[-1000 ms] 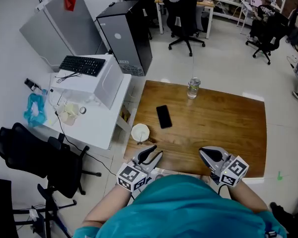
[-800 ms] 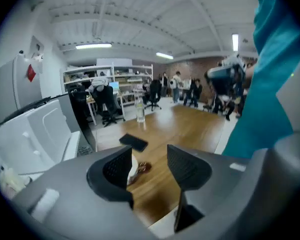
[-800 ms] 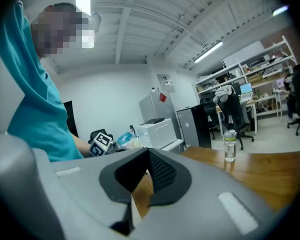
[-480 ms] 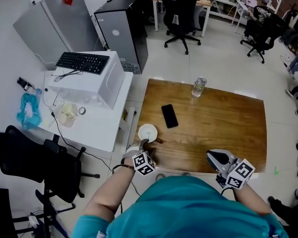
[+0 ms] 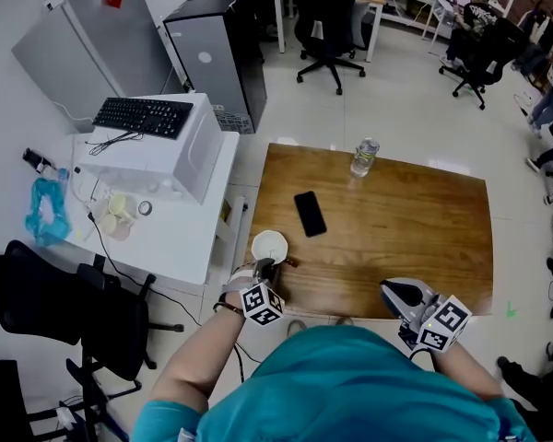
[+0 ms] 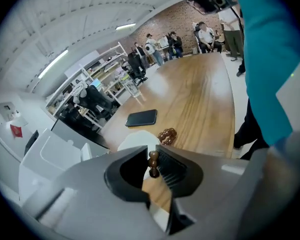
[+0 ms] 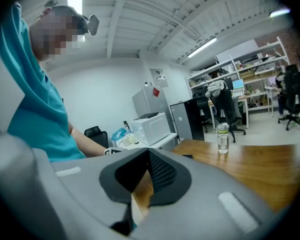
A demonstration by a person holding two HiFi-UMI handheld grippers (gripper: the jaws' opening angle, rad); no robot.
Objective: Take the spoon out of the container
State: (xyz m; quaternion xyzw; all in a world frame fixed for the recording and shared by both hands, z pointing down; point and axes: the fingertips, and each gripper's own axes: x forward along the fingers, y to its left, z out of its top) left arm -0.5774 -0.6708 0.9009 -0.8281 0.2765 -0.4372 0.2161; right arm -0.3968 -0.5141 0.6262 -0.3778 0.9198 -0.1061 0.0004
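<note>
The left tool (image 5: 265, 267) is closing its jaws on the thin brown handle of the spoon (image 6: 153, 160). The knobby handle stands up between the two pads, and they pinch it. The tool is at the near left corner of the wooden worktop (image 5: 415, 228), right by the white cup (image 5: 268, 244). The cup sits close to the left edge, and the tool's tips touch its near side. I cannot tell how much of the spoon is inside the cup. A small brown bumpy bit (image 6: 166, 135) shows just beside the cup. I cannot tell if it belongs to the spoon.

The right tool (image 5: 390, 289) is over the near edge of the worktop, more to the right. Its jaws are shut tight at the tips and there is nothing between them.

A black phone (image 5: 308, 213) lies flat a little past the cup, toward the middle. A clear water bottle (image 5: 363, 157) stands up at the far edge. Off the left edge is a white desk with a black keyboard (image 5: 143, 116) on a white box.
</note>
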